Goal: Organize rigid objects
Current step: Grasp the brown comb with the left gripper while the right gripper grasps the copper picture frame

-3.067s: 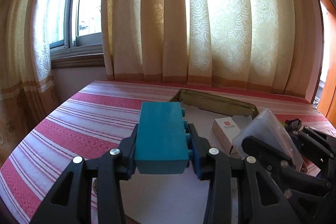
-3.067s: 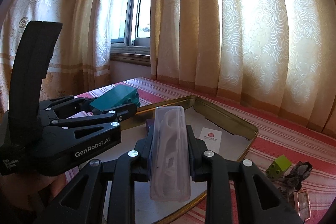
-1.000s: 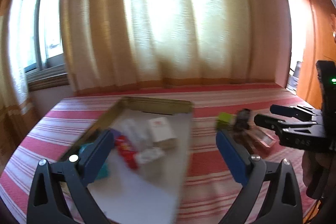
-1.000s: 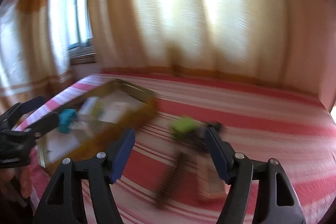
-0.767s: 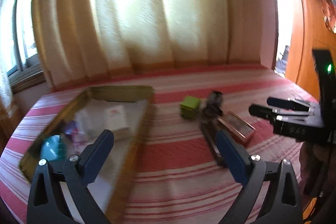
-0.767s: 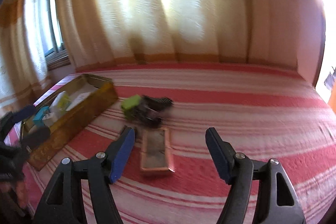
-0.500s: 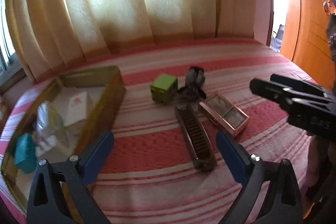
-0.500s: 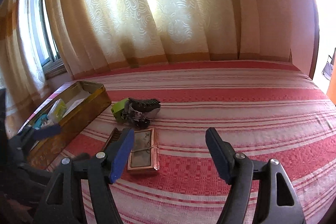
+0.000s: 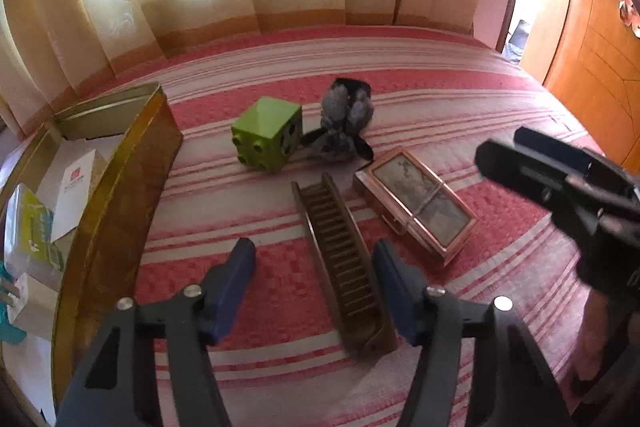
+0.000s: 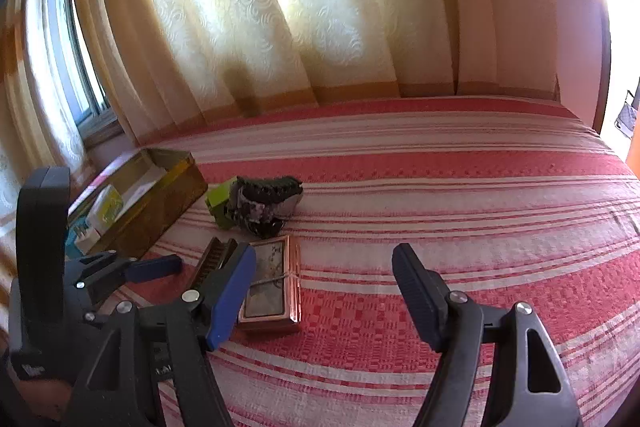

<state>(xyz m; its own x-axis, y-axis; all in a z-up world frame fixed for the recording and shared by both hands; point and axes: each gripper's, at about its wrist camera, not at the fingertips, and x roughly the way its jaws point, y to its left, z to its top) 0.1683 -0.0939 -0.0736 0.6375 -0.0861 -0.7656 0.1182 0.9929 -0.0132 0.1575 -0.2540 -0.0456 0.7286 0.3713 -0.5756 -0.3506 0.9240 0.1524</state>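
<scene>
A long brown comb [image 9: 344, 267] lies on the striped bedspread between the fingers of my left gripper [image 9: 314, 267]. Its jaws are closing; the pads are not pressing on the comb. Beside the comb sit a copper-framed box [image 9: 416, 203], a green block [image 9: 268, 139] and a dark furry clip [image 9: 344, 131]. My right gripper [image 10: 324, 279] hovers open over the bedspread, and the copper-framed box [image 10: 272, 283] lies just past its left finger. In the right wrist view the left gripper [image 10: 152, 269] reaches in beside the comb [image 10: 212, 259].
A gold tin tray [image 9: 120, 187] stands at the left, holding a white box [image 9: 74, 179], a clear case [image 9: 34, 227] and a teal block [image 9: 8, 311]. Curtains hang behind the bed. A wooden door [image 9: 592, 47] stands at the right. The right gripper [image 9: 504, 151] juts in from the right.
The teal block and clear case, held earlier, now lie in the tray. My left gripper swung right from the tray, dropped over the comb and narrowed. My right gripper shifted to the copper box.
</scene>
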